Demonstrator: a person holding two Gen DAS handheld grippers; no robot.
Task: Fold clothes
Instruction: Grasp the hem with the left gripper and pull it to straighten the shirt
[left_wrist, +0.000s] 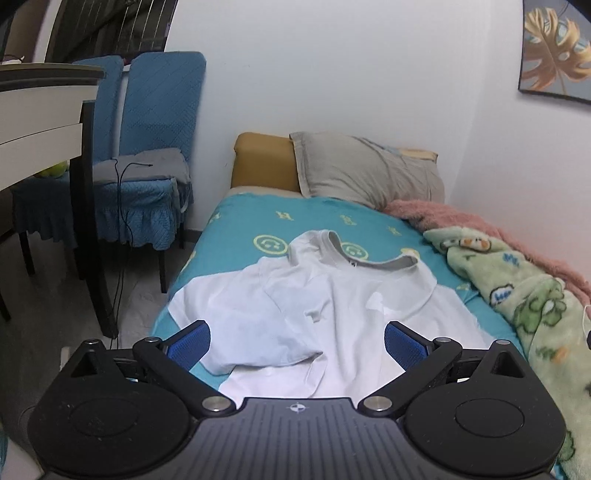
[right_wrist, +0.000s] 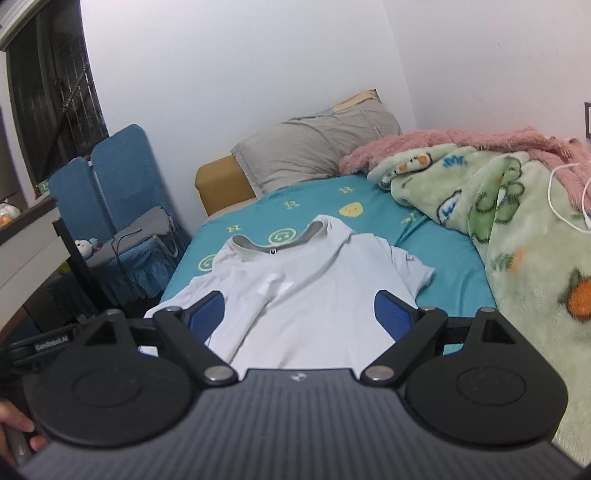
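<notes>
my left gripper (left_wrist: 297, 345) hangs low over the near end of the bed, its blue pads (left_wrist: 188, 345) spread wide apart with nothing between them. my right gripper (right_wrist: 299, 315) is the same, jaws well apart and holding nothing.

the white t-shirt (left_wrist: 343, 314) lies on the teal sheet (left_wrist: 236, 218), which is printed with smiley faces. its grey-lined collar (left_wrist: 373, 260) points toward the head of the bed and its hem comes toward me. in the left view the sleeve (left_wrist: 240, 317) on that side is folded in over the body, bunched in soft creases, and its edge reaches the side of the mattress. in the right view the other sleeve (right_wrist: 410, 269) lies spread out flat on the sheet. both grippers look down along the shirt's lower half, and the cloth fills the gap between each pair of pads from the camera's angle; i cannot tell whether the pads touch it.

a grey pillow (right_wrist: 314, 147) leans against a tan headboard cushion (left_wrist: 264, 162). a green cartoon blanket (right_wrist: 517, 221) is heaped along the wall side of the bed, with a pink fuzzy blanket (right_wrist: 443, 144) behind it and a white cable (right_wrist: 565, 206) lying across it. two blue covered chairs (left_wrist: 155, 140) stand beside the bed, near a white table (left_wrist: 40, 110).
</notes>
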